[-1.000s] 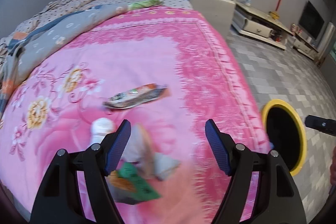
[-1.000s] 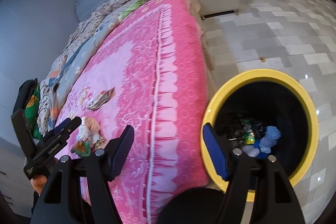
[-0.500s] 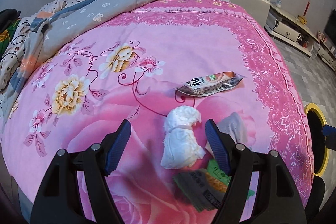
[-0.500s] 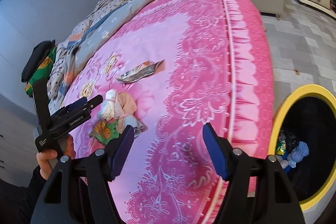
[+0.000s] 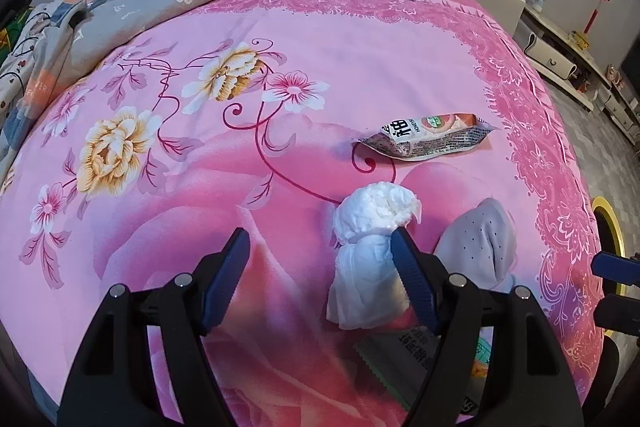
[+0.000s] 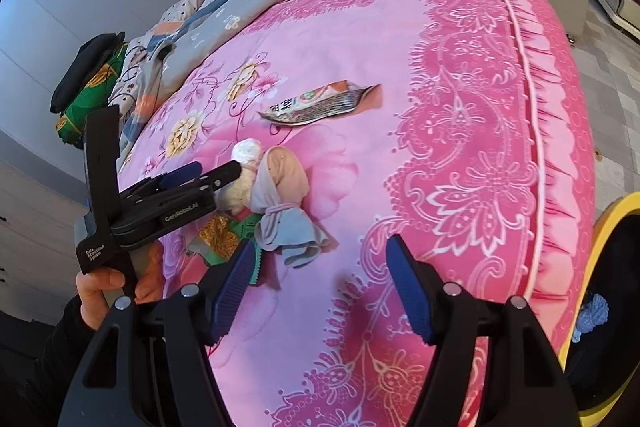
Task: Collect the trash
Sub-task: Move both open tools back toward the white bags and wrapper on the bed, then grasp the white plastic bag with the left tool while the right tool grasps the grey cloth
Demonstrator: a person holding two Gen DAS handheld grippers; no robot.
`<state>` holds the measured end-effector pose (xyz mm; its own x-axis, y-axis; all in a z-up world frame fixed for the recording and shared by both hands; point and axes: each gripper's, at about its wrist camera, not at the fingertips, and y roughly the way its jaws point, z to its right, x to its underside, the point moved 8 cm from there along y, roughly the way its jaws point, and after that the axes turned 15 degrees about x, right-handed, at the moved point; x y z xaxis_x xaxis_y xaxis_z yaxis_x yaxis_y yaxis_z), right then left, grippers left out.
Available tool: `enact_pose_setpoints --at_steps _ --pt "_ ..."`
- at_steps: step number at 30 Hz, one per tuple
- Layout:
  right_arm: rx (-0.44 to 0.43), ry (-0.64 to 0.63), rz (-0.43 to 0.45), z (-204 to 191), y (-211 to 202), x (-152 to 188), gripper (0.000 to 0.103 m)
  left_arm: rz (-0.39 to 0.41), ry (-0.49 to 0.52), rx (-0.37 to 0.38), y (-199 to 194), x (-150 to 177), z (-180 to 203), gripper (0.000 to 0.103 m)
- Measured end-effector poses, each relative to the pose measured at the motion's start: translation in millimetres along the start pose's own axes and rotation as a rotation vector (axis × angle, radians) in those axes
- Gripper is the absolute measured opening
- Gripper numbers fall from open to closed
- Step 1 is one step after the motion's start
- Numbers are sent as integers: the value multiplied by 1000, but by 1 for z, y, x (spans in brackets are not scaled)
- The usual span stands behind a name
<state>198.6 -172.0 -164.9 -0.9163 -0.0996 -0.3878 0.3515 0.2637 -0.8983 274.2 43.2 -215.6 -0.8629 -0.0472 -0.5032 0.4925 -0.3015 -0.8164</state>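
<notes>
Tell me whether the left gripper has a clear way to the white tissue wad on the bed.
Probably yes. The left gripper is open just short of the white tissue wad, whose lower end already lies beside its right finger; nothing lies between them.

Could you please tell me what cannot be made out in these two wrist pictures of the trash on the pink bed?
- Green printed wrapper: left wrist view, mostly hidden behind the left gripper.
- Yellow-rimmed black bin: both views, cut off by the right edge; contents mostly unseen.
- Orange-and-silver snack wrapper: its small print is unreadable.
</notes>
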Motion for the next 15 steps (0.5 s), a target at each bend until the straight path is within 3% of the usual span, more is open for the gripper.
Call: enact_pose_setpoints --at_steps 8,15 --pt "15 -89 -17 -24 21 -2 64 -10 -22 73 13 -1 -1 69" --pt "31 -134 -45 -33 42 -5 64 -32 -38 181 25 -2 3 48"
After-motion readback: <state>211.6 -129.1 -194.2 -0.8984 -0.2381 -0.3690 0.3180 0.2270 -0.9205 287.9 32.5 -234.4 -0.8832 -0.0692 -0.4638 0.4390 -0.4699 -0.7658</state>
